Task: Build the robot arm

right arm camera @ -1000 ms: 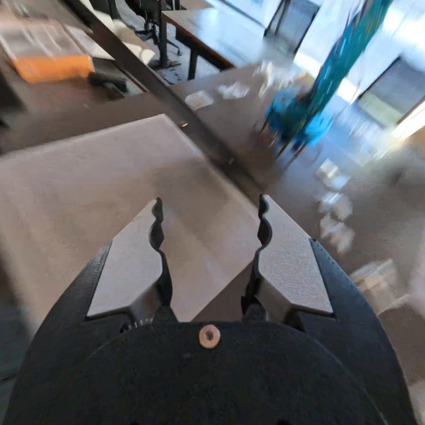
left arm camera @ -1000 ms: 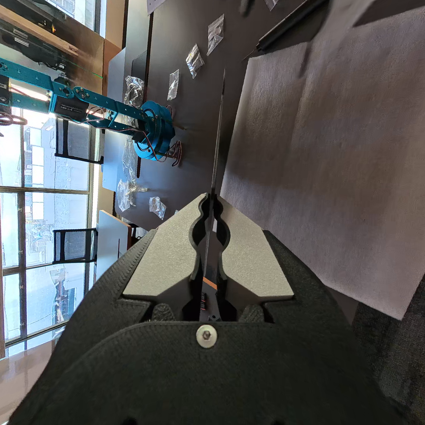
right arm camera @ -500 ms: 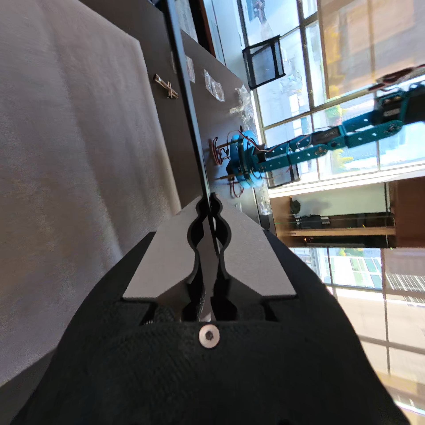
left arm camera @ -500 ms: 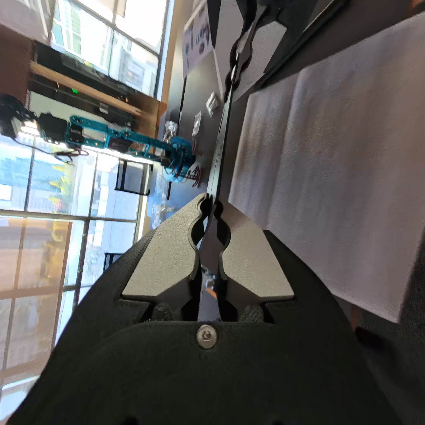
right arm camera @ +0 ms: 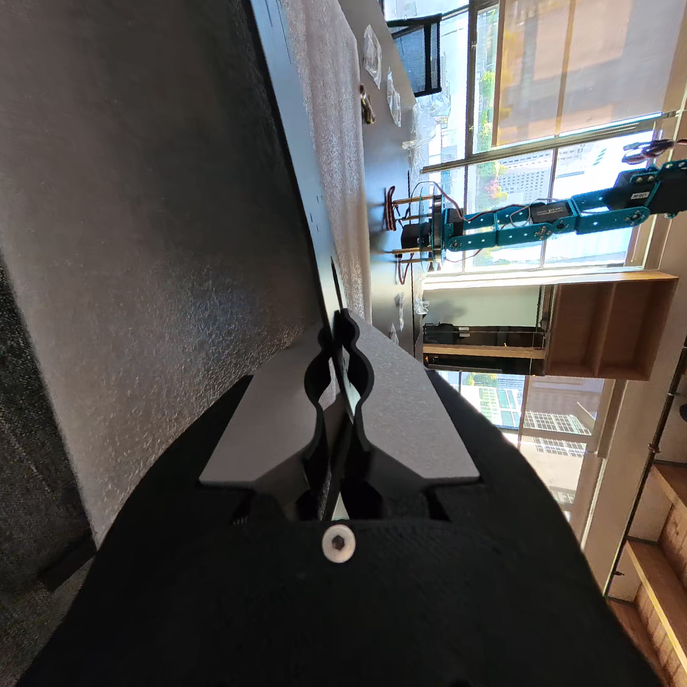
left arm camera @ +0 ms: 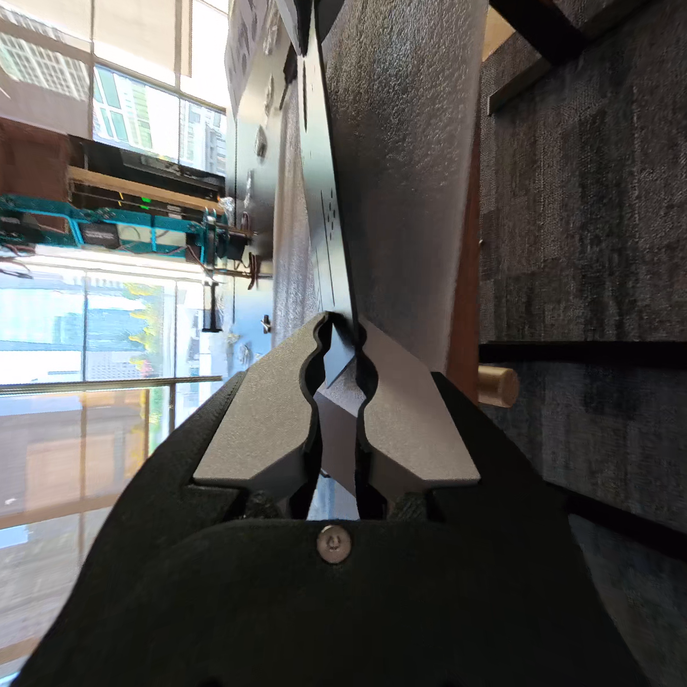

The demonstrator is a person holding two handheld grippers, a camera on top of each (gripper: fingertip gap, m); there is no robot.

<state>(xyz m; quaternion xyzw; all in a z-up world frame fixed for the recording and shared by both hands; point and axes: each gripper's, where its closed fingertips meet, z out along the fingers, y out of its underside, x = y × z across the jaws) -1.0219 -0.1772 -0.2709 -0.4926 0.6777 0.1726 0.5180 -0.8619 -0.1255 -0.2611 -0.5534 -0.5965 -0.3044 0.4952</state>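
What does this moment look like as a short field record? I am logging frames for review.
left gripper: shut on one end of the thin black plate
right gripper: shut on the black plate's other end
plate pose: seen edge-on, close to the grey mat
beyond mat: teal robot arm standing on the table, small clear bags
background: windows, wooden shelf

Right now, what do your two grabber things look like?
Both look the same. The left gripper and the right gripper each have a rounded black body with a ribbed, printed-looking surface and one silver screw in the middle. Each has two fingers with flat grey tops and wavy black inner edges. No cables or markings show on them.
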